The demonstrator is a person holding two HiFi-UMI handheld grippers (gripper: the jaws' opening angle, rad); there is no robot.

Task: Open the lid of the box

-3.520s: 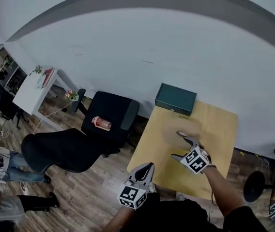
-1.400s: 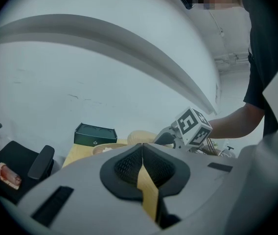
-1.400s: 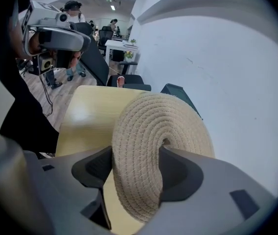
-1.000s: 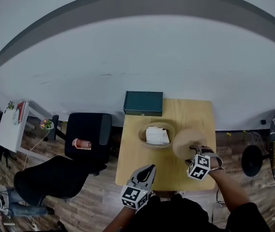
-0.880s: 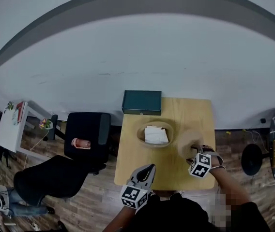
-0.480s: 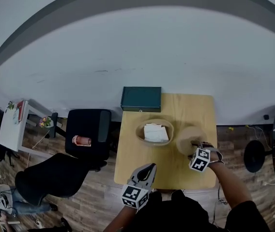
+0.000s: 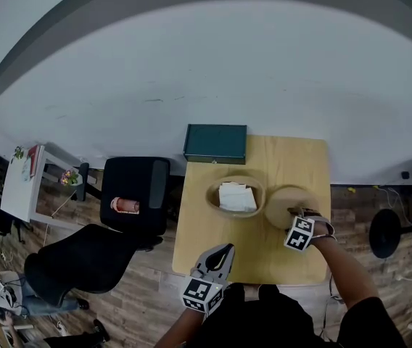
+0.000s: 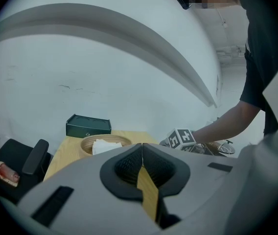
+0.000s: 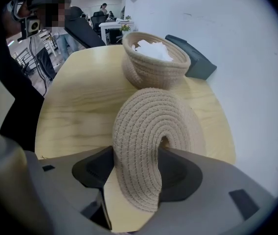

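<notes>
The box is a round woven rope basket (image 7: 215,194) (image 9: 151,70) (image 8: 87,144) on the wooden table (image 7: 286,158), uncovered, with white paper inside. Its flat woven lid (image 7: 286,204) (image 9: 146,126) is to the basket's right, low over the table. My right gripper (image 7: 294,214) (image 9: 136,173) is shut on the lid's near edge, which bends between the jaws. At the table's front edge my left gripper (image 7: 222,251) (image 8: 141,166) hangs shut and holds nothing.
A dark green case (image 7: 215,143) (image 9: 194,58) (image 8: 88,125) lies at the table's far edge against the white wall. Black office chairs (image 7: 130,194) stand left of the table, one with a red object on its seat. A black stool base (image 7: 382,232) is at right.
The lid has come off the basket: my right gripper carried it to the right and lowered it toward the table. The white paper now shows. My left gripper has stayed put.
</notes>
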